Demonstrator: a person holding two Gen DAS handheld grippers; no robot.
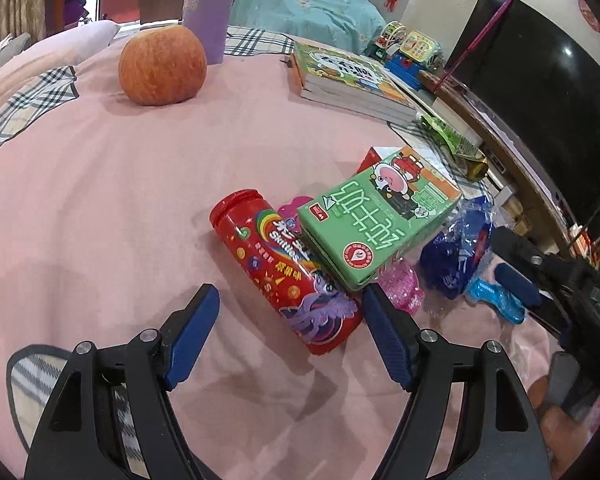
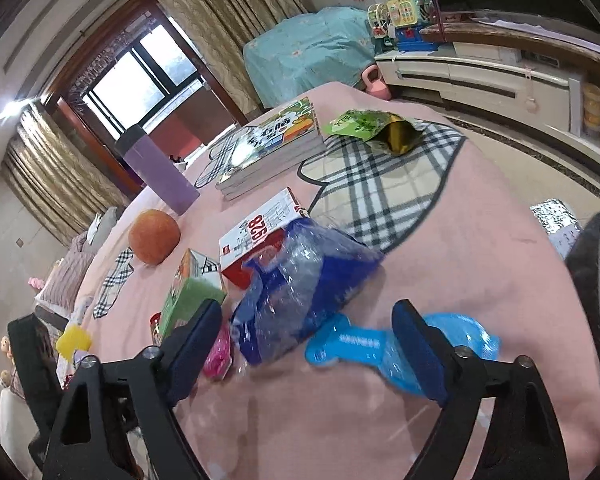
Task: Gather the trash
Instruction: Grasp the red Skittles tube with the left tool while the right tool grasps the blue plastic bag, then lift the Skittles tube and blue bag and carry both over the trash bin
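A pile of trash lies on the pink cloth (image 1: 100,200). A red Skittles tube (image 1: 284,276) lies on its side, with a green milk carton (image 1: 376,224) leaning over it. My left gripper (image 1: 290,296) is open, its jaws on either side of the tube's lower end. A crumpled blue plastic wrapper (image 2: 300,288), a light blue plastic piece (image 2: 364,348), a pink wrapper (image 2: 218,354) and a red and white carton (image 2: 260,236) lie in the right wrist view. My right gripper (image 2: 306,320) is open, just in front of the blue wrapper and the blue piece.
An apple (image 1: 162,66), a purple bottle (image 1: 212,4) and a stack of books (image 1: 348,80) stand farther back. A green and gold snack bag (image 2: 372,128) lies on a plaid patch near the far edge. A TV cabinet (image 2: 480,76) stands beyond the table.
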